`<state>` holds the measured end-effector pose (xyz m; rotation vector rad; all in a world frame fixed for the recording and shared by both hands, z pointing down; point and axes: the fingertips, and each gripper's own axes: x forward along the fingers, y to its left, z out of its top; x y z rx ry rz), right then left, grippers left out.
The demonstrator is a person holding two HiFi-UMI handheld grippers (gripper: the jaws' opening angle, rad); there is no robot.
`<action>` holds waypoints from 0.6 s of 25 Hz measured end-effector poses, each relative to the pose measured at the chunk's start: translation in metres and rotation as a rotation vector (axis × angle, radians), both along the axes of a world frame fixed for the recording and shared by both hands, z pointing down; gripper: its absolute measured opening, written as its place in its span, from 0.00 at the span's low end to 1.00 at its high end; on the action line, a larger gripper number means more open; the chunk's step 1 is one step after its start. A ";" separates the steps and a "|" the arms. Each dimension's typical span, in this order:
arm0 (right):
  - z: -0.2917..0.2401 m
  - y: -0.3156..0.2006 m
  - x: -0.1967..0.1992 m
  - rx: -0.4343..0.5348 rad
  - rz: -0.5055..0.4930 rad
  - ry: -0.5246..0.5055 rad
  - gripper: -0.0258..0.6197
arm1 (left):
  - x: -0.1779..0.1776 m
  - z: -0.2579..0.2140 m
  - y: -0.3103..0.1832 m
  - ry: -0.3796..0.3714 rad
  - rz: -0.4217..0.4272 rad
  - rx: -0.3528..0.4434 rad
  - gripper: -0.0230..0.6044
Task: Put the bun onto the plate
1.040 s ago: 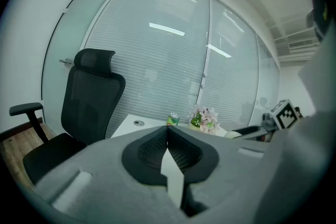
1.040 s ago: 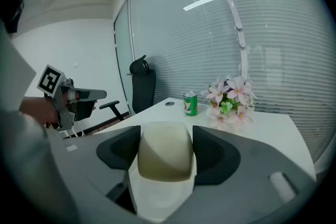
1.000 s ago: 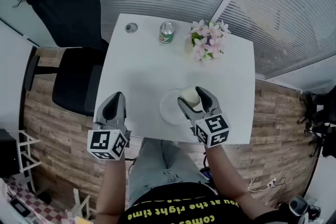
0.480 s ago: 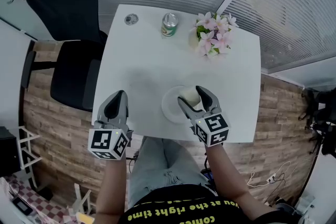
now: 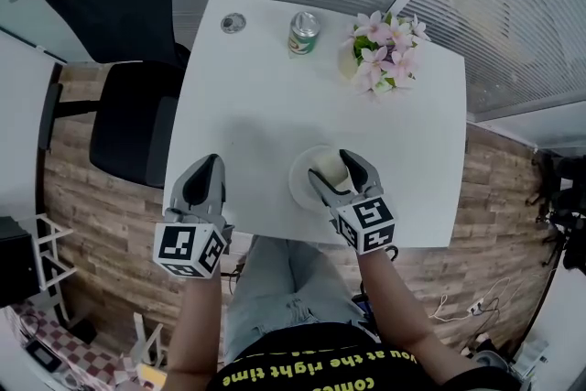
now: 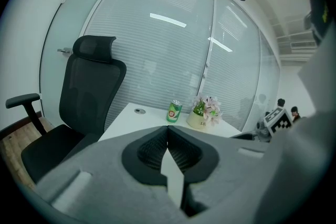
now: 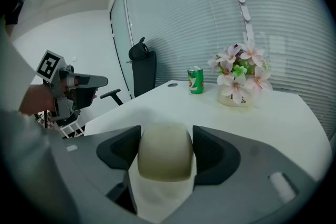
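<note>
Our left gripper (image 5: 204,168) lower left, fingers (image 6: 150,148) pressed together; our right gripper (image 5: 337,171) lower centre, fingers (image 7: 212,152) around the bun (image 5: 330,164).

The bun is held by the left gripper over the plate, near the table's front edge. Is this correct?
No: the right gripper holds the bun, as the right gripper view shows. It is over the plate, near the table's front edge.

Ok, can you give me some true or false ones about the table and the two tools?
The right tool grips the bun. True.
The left tool holds the green can. False: it is shut and empty; the can stands far back on the table.
The flowers are pink. True.
The chair is red. False: it is black.
</note>
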<state>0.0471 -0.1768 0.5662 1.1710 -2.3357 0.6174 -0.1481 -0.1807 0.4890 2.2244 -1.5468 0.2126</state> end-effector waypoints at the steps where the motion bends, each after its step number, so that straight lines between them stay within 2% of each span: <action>1: 0.003 0.000 -0.001 -0.003 -0.002 0.001 0.53 | 0.000 0.002 0.000 0.000 0.000 -0.003 0.04; 15: 0.038 0.015 -0.005 -0.062 -0.014 0.035 0.53 | 0.000 0.016 0.001 0.001 0.013 -0.032 0.04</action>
